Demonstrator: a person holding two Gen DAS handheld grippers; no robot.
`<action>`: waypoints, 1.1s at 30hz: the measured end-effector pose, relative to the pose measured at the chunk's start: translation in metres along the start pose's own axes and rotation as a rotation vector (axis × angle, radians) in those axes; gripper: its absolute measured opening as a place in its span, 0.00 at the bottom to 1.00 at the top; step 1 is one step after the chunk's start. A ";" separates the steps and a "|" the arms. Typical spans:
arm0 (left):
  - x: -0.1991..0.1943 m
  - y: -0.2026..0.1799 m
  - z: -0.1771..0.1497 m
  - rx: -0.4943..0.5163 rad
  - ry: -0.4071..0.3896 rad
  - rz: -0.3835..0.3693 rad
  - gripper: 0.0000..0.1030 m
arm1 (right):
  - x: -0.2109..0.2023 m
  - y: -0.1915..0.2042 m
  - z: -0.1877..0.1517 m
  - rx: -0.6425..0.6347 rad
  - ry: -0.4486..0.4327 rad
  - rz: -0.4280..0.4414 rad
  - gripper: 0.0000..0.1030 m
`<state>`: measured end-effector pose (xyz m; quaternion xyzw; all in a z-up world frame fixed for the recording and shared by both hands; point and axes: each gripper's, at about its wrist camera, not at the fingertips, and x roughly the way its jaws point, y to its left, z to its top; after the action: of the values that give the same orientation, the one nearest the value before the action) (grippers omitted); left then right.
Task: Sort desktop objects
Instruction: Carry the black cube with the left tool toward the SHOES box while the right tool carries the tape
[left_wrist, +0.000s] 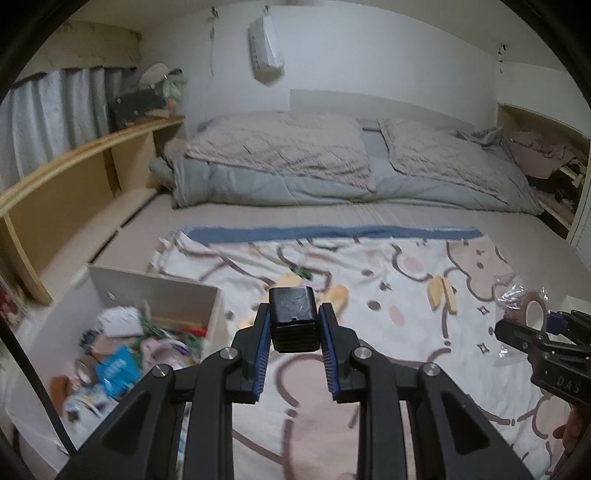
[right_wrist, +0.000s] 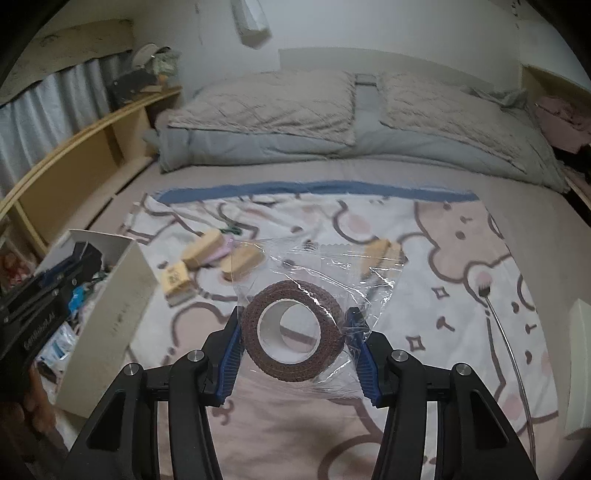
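Black, ribbed, block-shaped plastic adapter (left_wrist: 294, 318) sits clamped between the blue-padded fingers of the left gripper (left_wrist: 294, 325); jaws narrowed onto its two sides, the block standing upright and projecting forward past the fingertips, held above the cartoon-print white and pink blanket (left_wrist: 369, 332). Open white cardboard box (left_wrist: 155, 291) lies to the left of this gripper, holding mixed clutter including a blue packet (left_wrist: 116, 371).

Right gripper (right_wrist: 293, 330): jaws set wide, gripping a brown textured tape roll (right_wrist: 293, 328) sealed in a clear crinkled plastic wrapper (right_wrist: 332, 266). Roll stands on edge between the blue pads, its white core facing the camera; wrapper flares forward and to the right beyond the fingertips.

On the blanket ahead of the right gripper: several light wooden blocks (right_wrist: 205, 247), well apart from the roll. Thin metal fork-tipped rod (right_wrist: 496, 317) lies to the right. White box appears at left in the right wrist view too, beside the left gripper's body.
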<state>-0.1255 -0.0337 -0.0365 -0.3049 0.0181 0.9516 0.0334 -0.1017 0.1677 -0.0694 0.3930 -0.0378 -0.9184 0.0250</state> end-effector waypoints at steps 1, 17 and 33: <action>-0.003 0.005 0.004 0.000 -0.009 0.007 0.25 | -0.003 0.004 0.002 -0.011 -0.010 0.003 0.52; -0.042 0.111 0.013 -0.059 -0.021 0.144 0.25 | -0.043 0.064 0.012 -0.135 -0.099 0.164 0.52; -0.036 0.172 -0.032 -0.117 0.106 0.249 0.25 | -0.044 0.128 0.003 -0.256 -0.079 0.274 0.52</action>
<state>-0.0910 -0.2092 -0.0393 -0.3513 0.0023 0.9305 -0.1037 -0.0719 0.0433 -0.0243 0.3414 0.0250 -0.9184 0.1982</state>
